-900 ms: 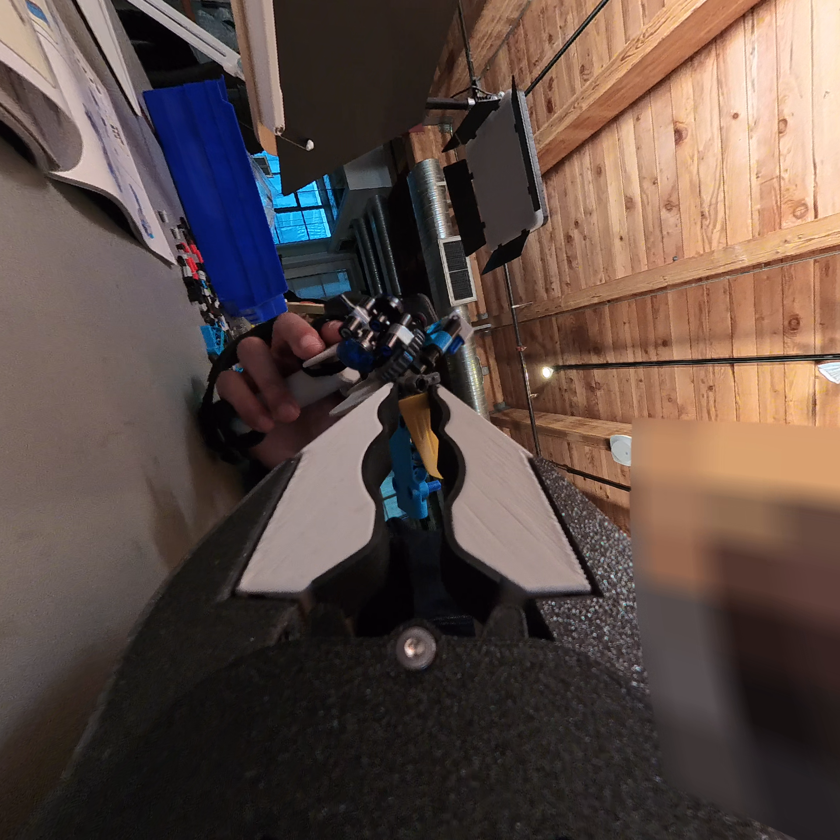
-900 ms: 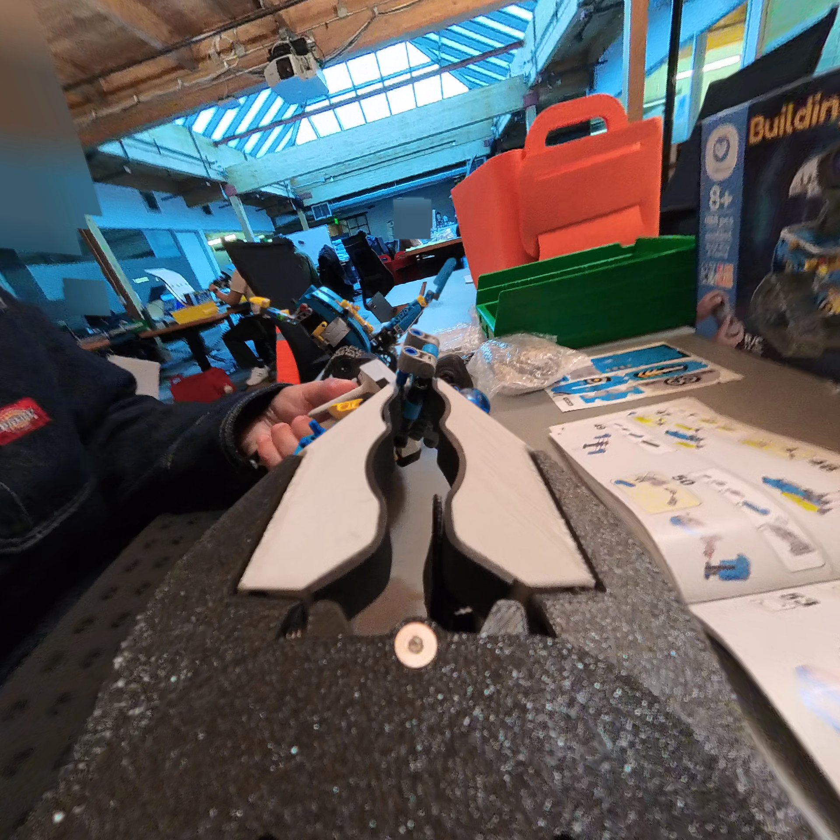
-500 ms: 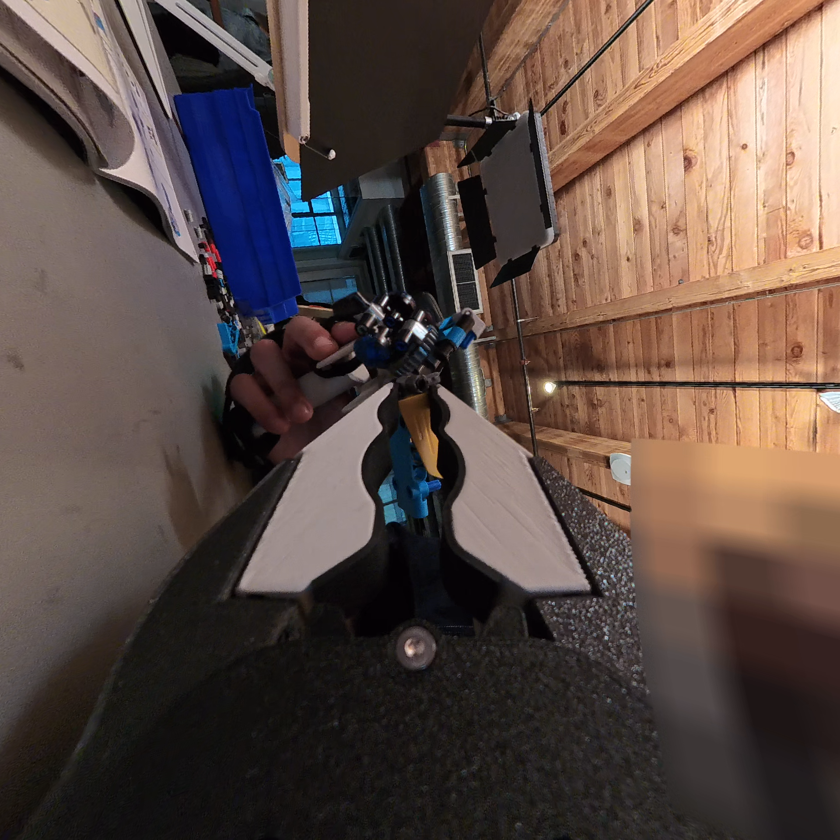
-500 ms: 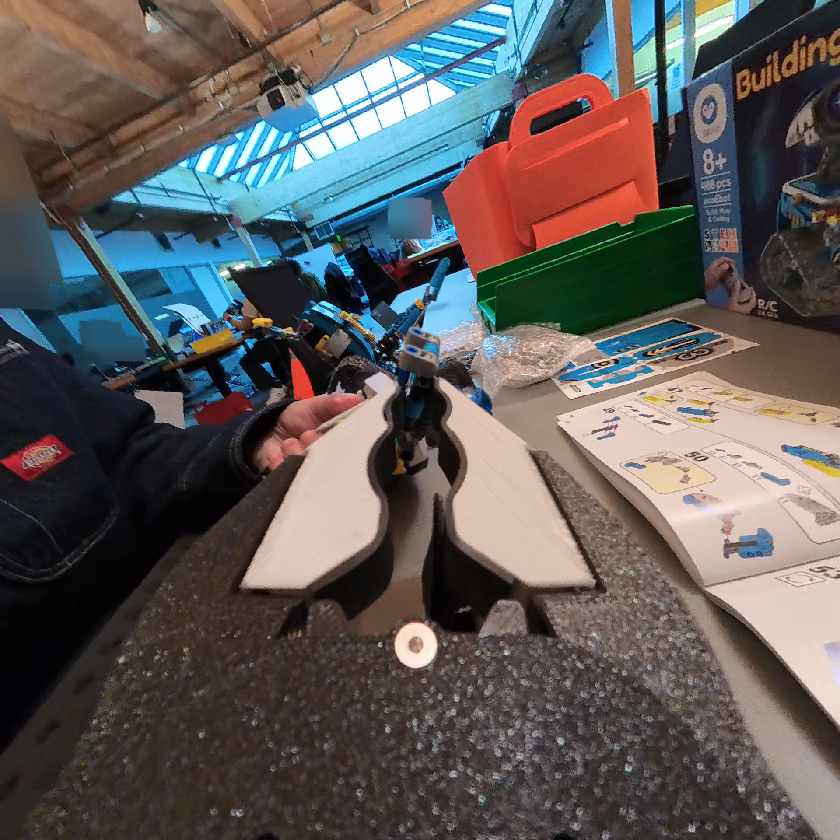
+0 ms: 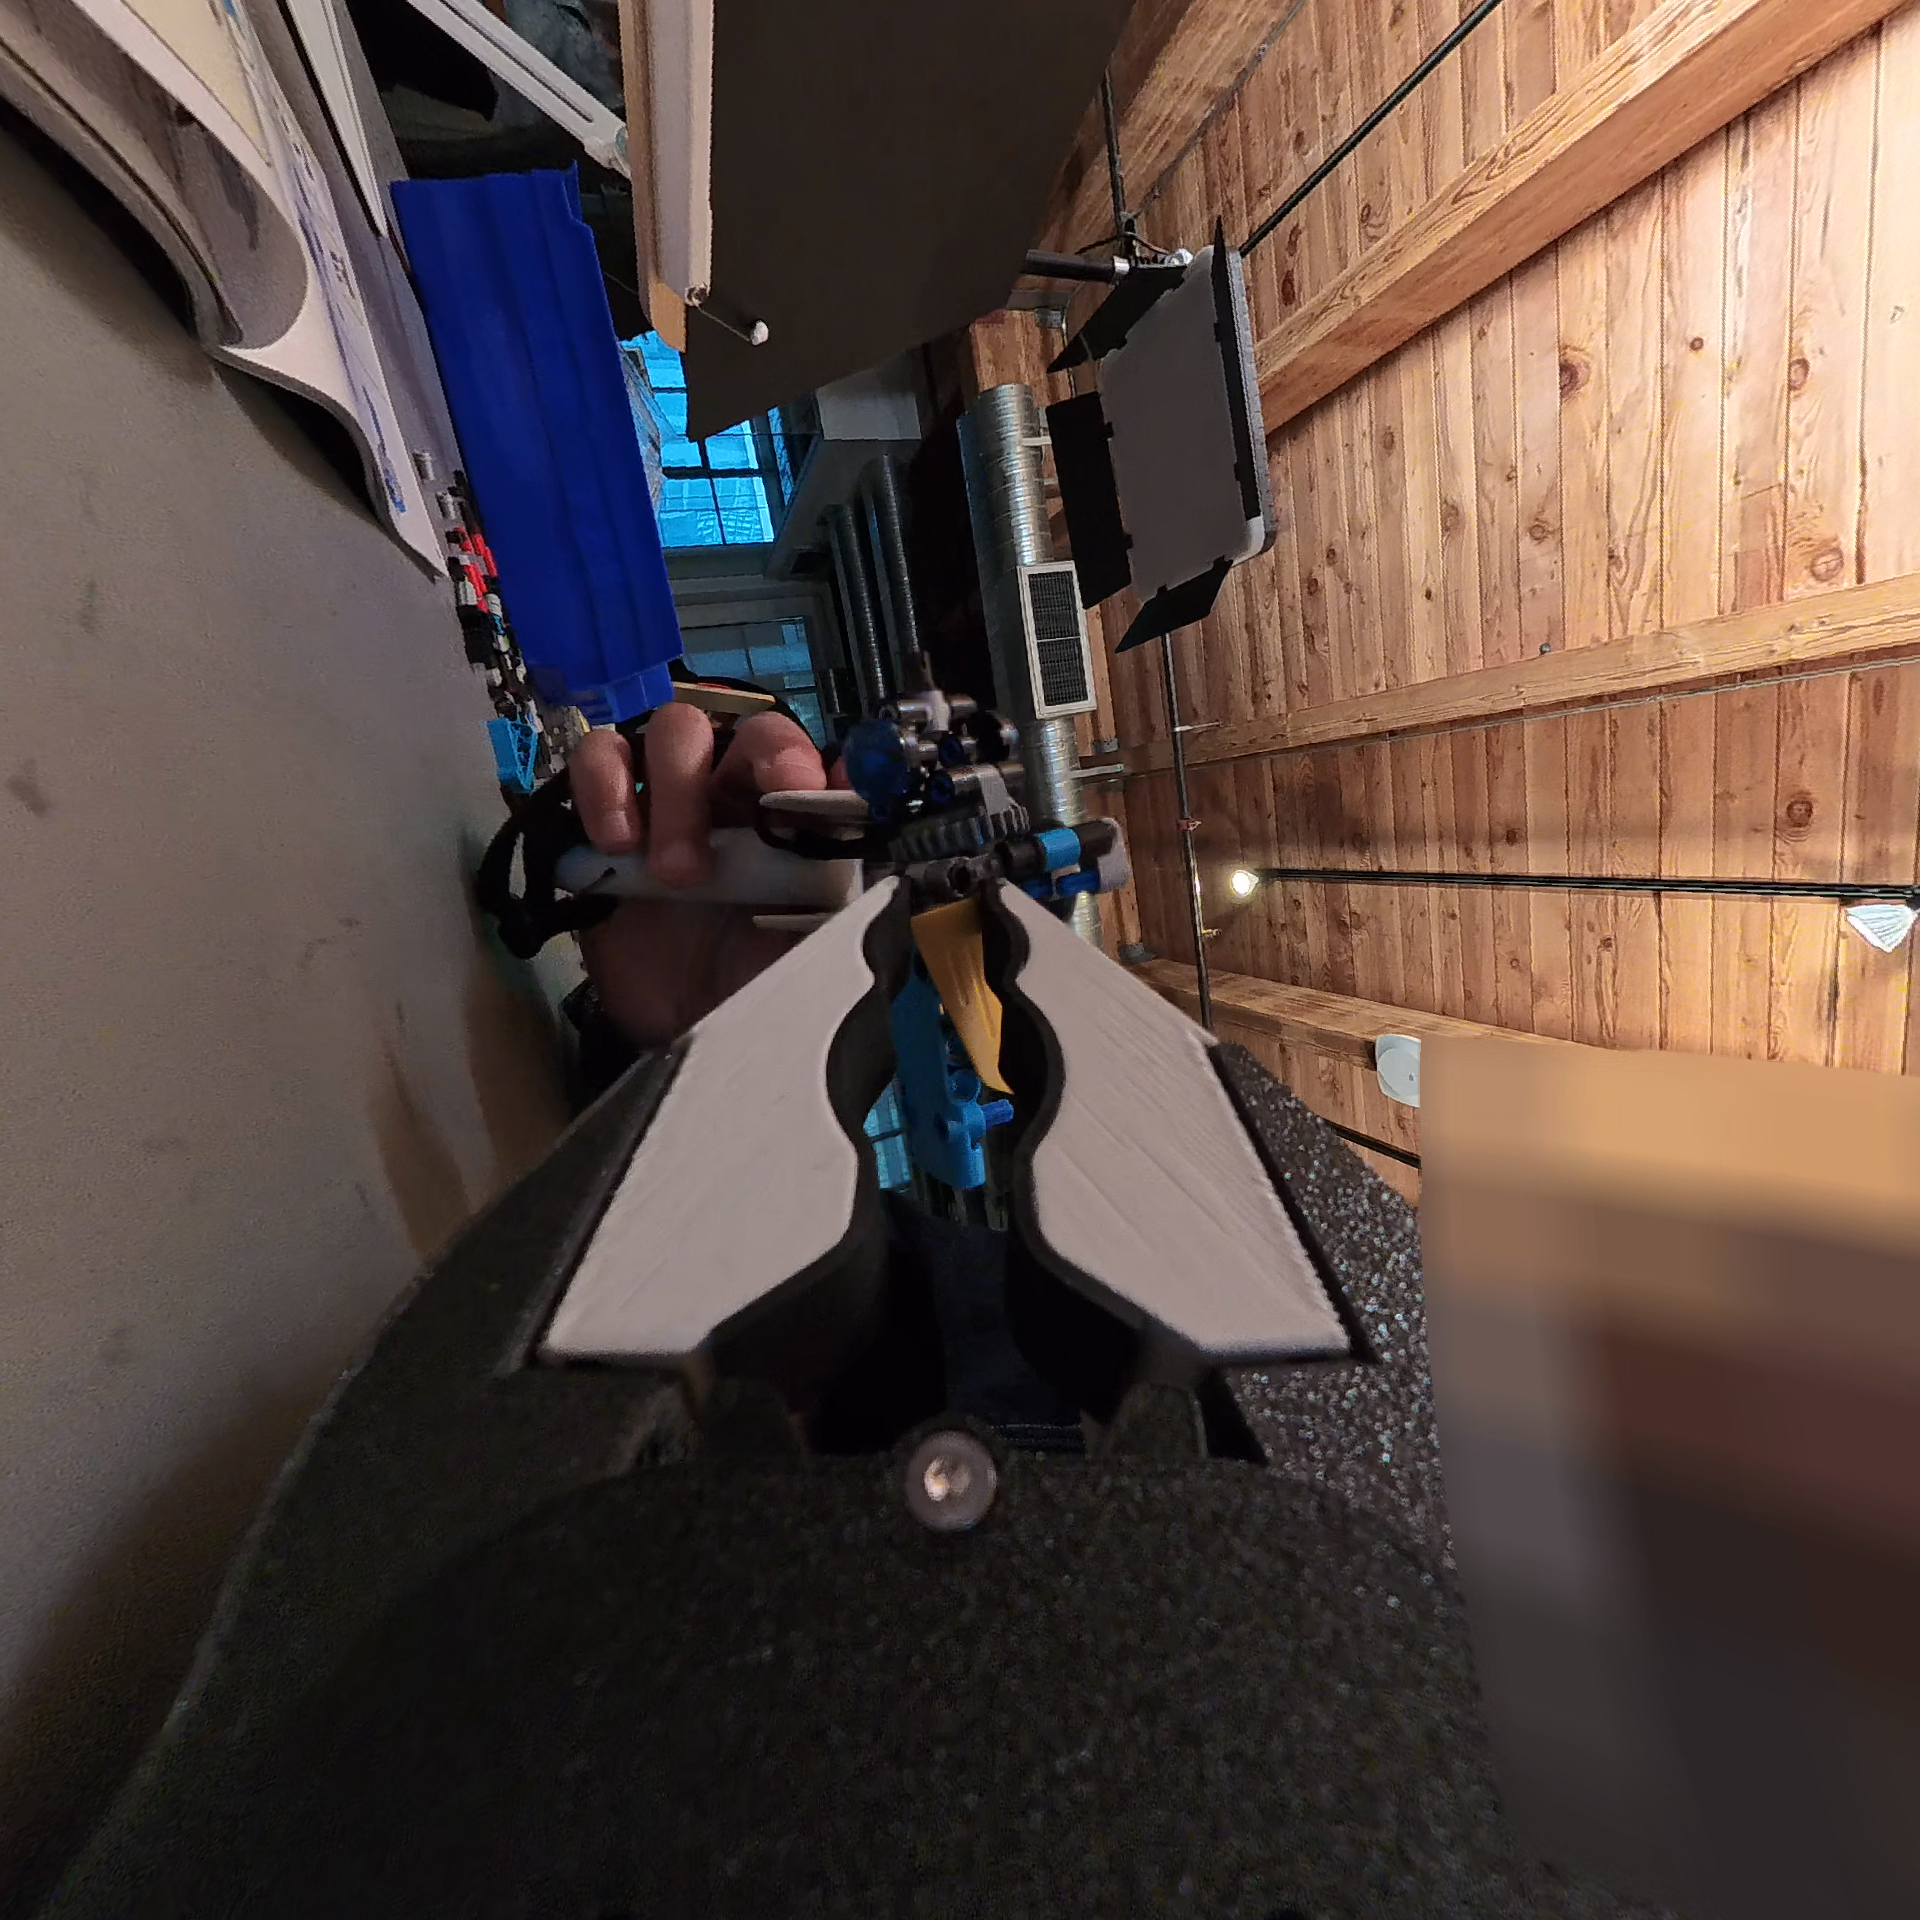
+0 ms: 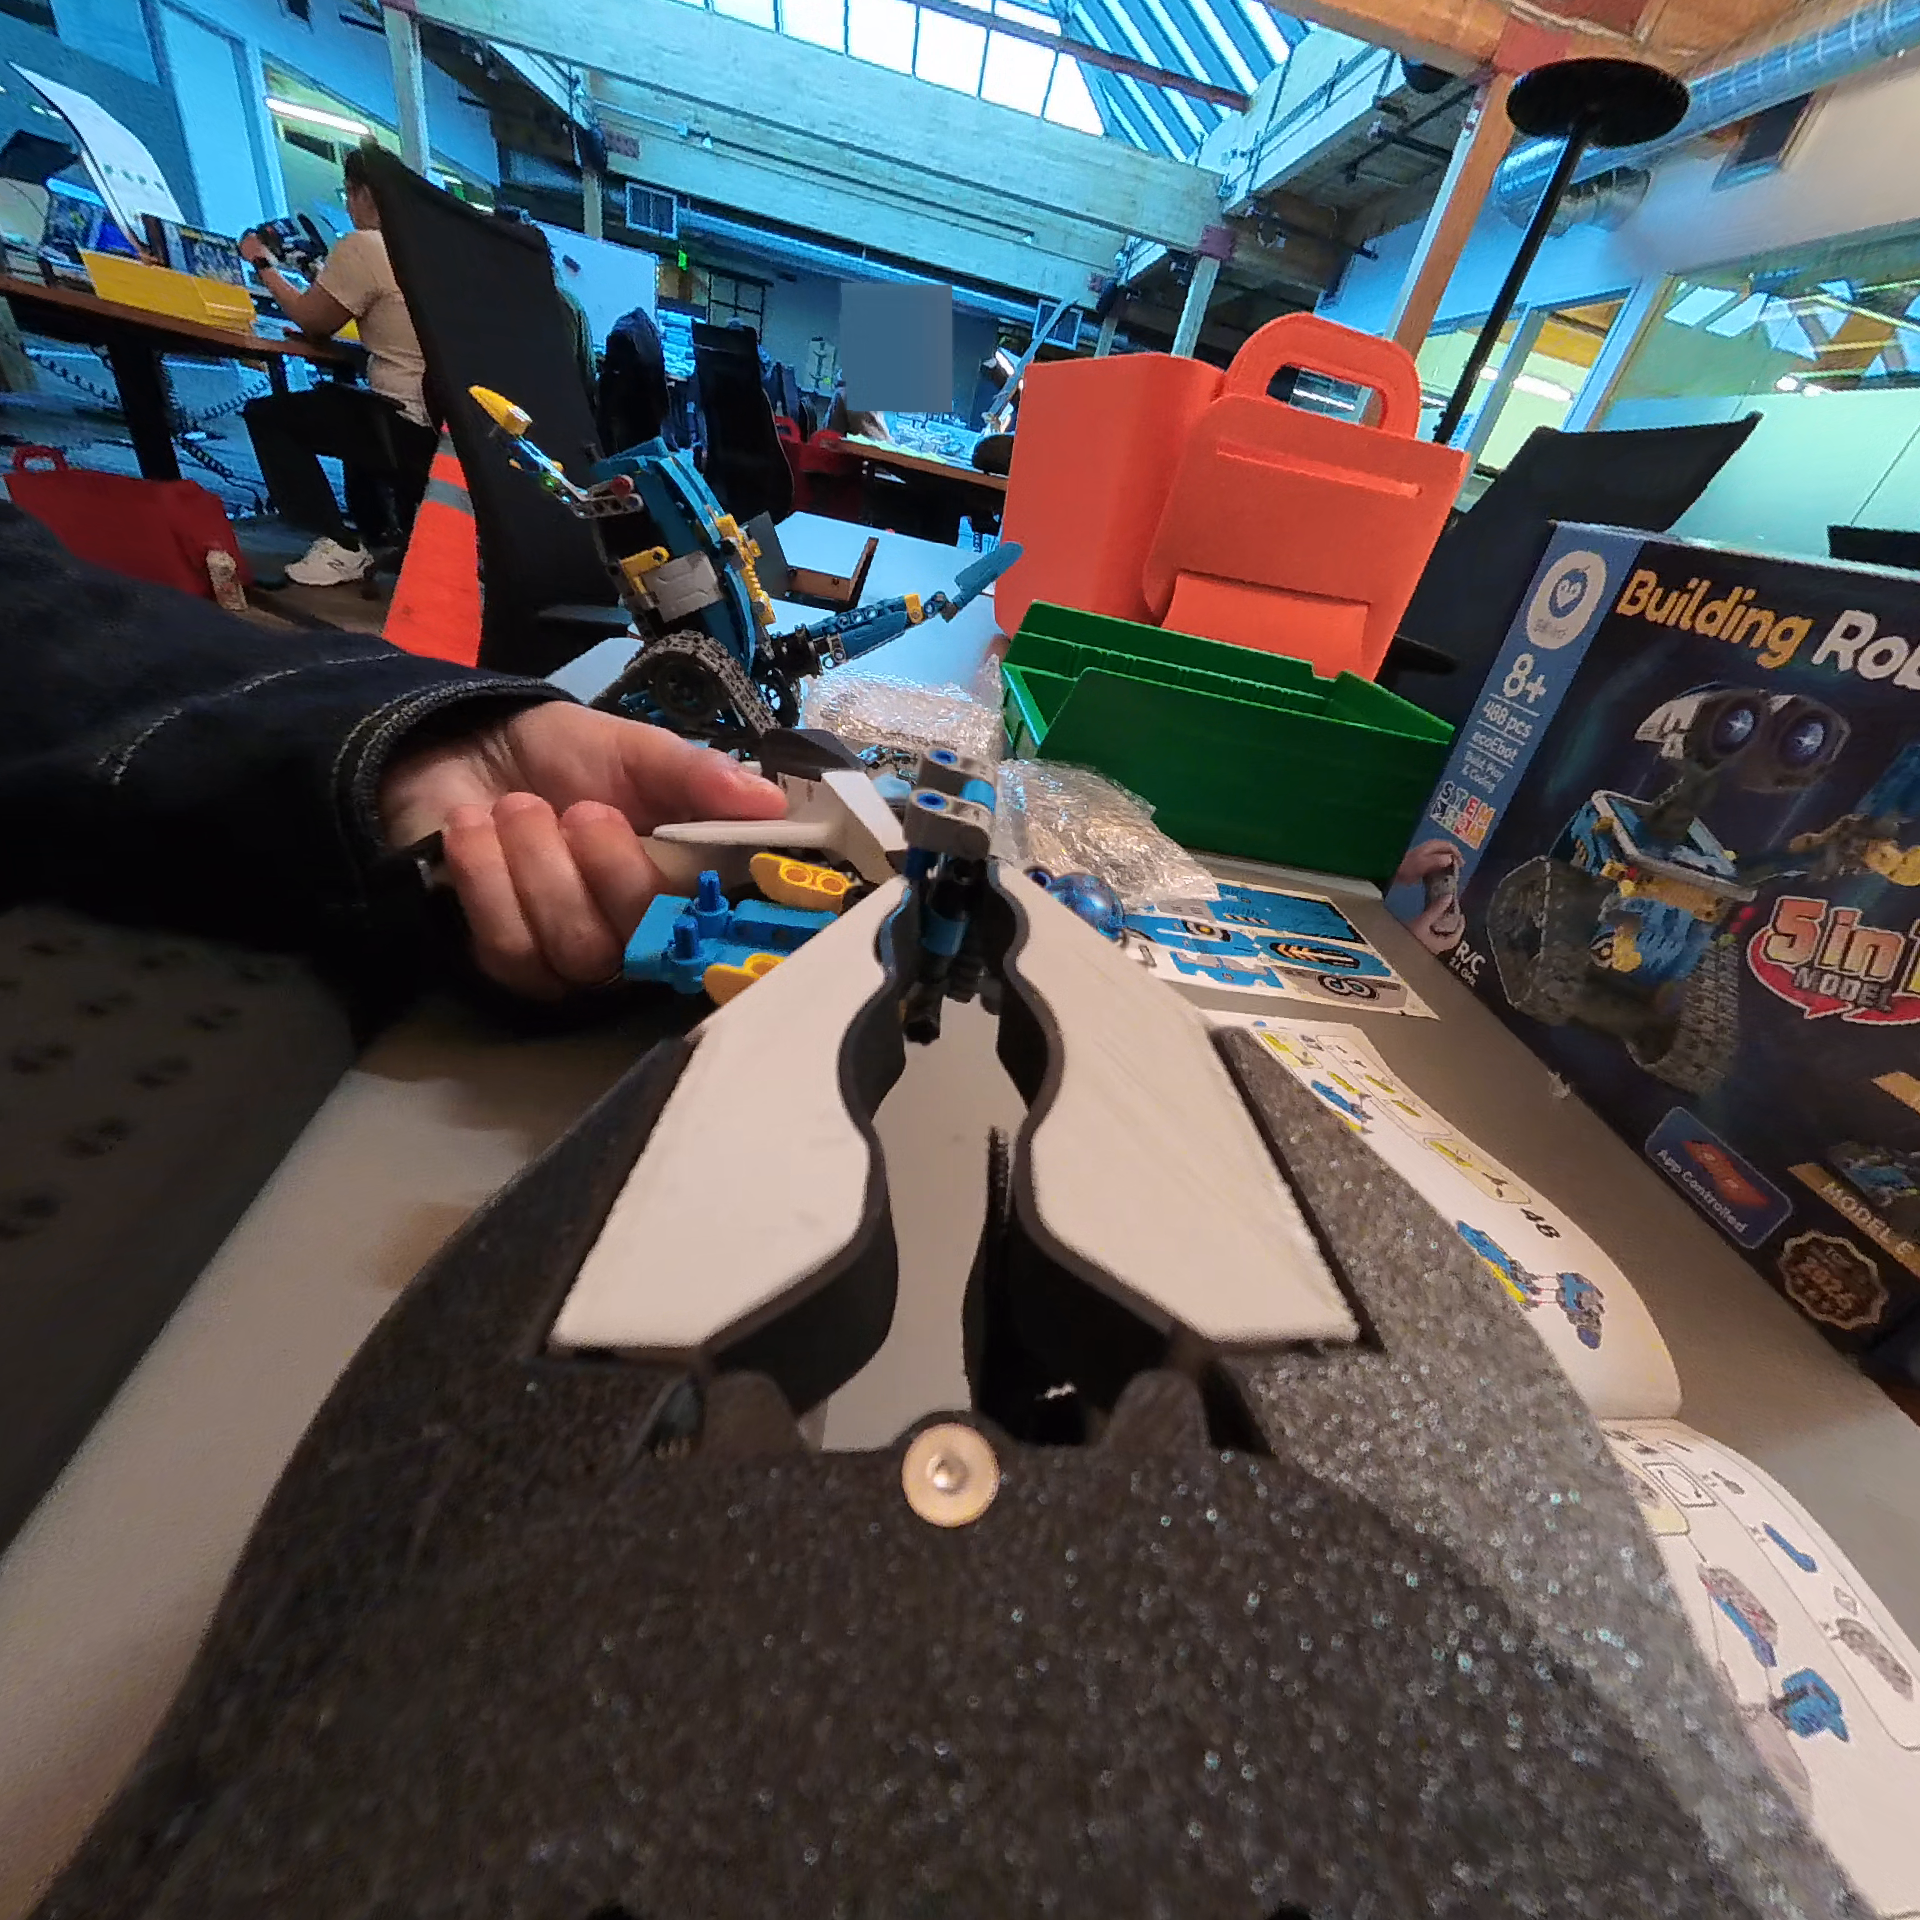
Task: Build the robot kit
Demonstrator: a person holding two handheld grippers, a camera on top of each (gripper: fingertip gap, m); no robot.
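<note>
Box (image 6: 1704, 894) only right view; both tongs (image 5: 948, 925) clamp brick assembly (image 5: 951, 1049).

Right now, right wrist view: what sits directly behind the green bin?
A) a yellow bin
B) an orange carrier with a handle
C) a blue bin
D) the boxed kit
B: the orange carrier with its looped handle stands right behind the green bin on the table.
</note>
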